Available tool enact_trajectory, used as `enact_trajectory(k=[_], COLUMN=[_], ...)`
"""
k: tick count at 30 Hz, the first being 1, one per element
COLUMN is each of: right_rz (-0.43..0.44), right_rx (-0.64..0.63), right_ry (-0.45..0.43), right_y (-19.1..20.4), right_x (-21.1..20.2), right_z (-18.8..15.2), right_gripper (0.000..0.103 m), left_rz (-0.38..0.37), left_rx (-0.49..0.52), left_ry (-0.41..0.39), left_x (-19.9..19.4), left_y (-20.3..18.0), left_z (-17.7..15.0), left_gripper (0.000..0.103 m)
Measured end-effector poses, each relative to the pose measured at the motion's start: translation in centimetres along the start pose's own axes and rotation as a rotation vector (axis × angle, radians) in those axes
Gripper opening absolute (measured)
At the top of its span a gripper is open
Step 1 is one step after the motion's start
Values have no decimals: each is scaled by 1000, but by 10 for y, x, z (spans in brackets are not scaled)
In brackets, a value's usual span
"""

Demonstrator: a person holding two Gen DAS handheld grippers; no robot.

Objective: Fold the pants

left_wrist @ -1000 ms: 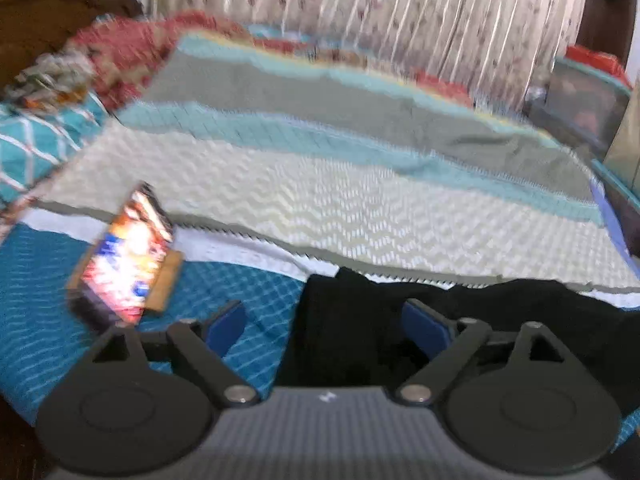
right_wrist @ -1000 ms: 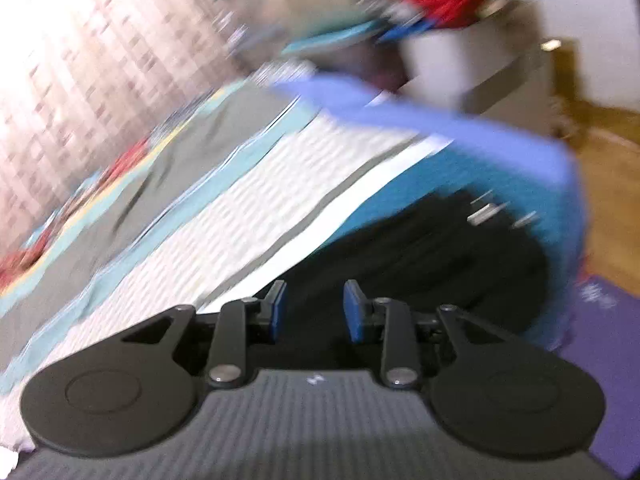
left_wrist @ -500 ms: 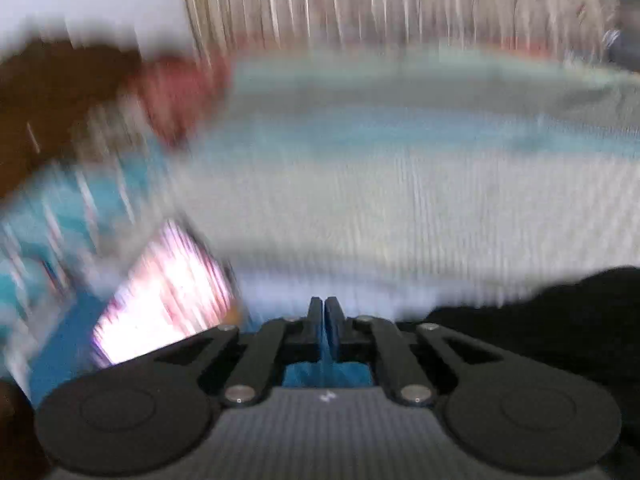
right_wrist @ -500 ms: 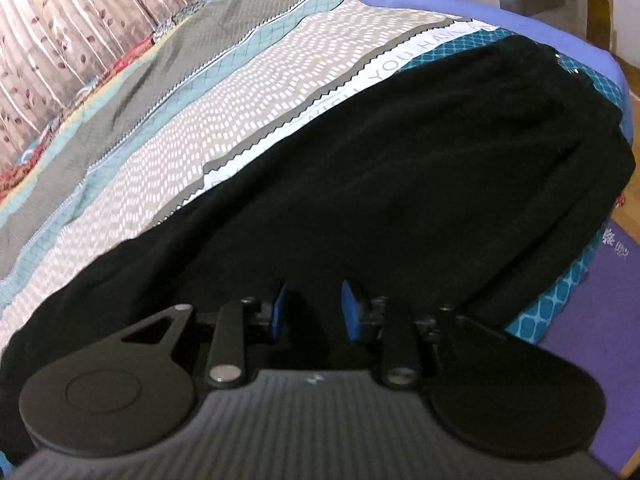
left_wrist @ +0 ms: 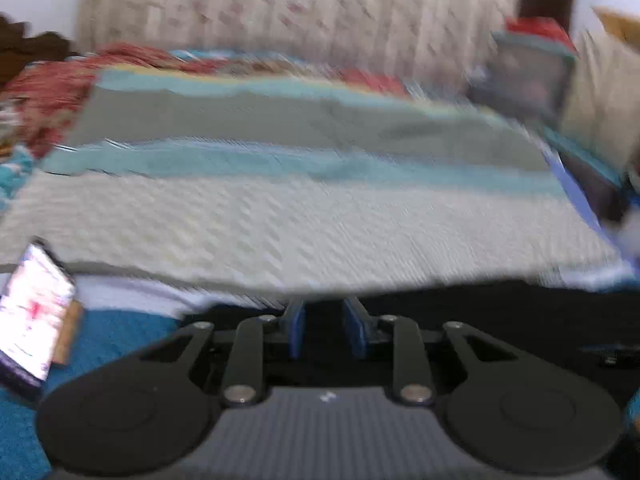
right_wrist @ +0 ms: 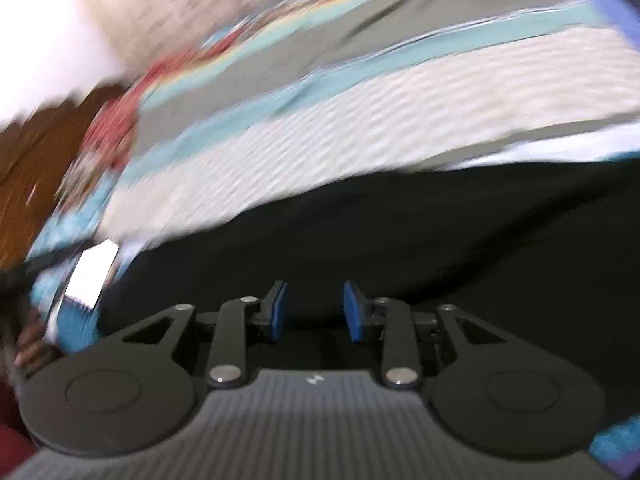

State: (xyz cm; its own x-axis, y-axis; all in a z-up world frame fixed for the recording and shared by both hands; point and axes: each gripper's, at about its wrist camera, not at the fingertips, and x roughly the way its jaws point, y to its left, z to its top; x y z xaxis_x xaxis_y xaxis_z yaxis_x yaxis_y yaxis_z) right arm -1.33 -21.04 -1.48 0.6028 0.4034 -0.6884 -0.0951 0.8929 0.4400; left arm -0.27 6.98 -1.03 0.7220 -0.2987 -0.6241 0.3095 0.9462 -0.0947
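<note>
**One pair of pants, mid-fold**

One black pair of pants (right_wrist: 400, 240) spread along bed (left_wrist: 320, 224) near edge. Left gripper (left_wrist: 325, 330) jaws opening around dark cloth; right gripper (right_wrist: 314, 312) jaws part-closed, grip unclear. Probably gathering an edge; next, carry across evenly.

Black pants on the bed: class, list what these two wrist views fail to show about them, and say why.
- Left wrist view: the left gripper body covers the near part of the black pants; the right edge cuts them off.
- Right wrist view: motion blur hides folds and seams in the pants.
- Both views: whether the right gripper or the left pinches cloth is unclear; black on black.
</note>
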Motion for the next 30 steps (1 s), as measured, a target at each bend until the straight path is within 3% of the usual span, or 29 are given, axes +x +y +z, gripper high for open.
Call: enact_trajectory(k=[2, 4, 6, 10, 12, 15, 18, 22, 24, 26, 30], right_rz=[-9, -27, 14, 49, 53, 25, -134, -393, -459, -501, -530], right_rx=[-57, -32, 20, 110, 151, 296, 449, 626, 663, 670, 626], right_ry=[92, 211, 174, 157, 46, -200, -406, -618, -681, -708, -701], right_y=[8, 0, -13, -32, -47, -93, -150, -208, -225, -245, -261], right_x=[20, 35, 25, 2, -30, -92, -156, -214, -225, -231, -218], right_z=[-7, -20, -35, -44, -48, -59, -91, -137, -146, -148, -130], right_gripper=[32, 31, 29, 20, 22, 25, 34, 35, 38, 48, 48], left_rz=[25, 116, 140, 158, 140, 100, 32, -70, -117, -139, -163], left_rx=[34, 46, 29, 25, 9, 30, 68, 140, 196, 266, 338], left_ry=[75, 195, 244, 215, 178, 114, 116, 163, 182, 199, 258], left_x=[18, 39, 47, 32, 21, 15, 26, 52, 66, 79, 106], left_y=[-10, -6, 5, 1, 0, -18, -52, -116, -151, -185, -236], left_z=[-17, -38, -55, -46, -30, -7, 11, 21, 21, 15, 6], left_gripper=[25, 24, 22, 24, 30, 39, 39, 39, 40, 40, 40])
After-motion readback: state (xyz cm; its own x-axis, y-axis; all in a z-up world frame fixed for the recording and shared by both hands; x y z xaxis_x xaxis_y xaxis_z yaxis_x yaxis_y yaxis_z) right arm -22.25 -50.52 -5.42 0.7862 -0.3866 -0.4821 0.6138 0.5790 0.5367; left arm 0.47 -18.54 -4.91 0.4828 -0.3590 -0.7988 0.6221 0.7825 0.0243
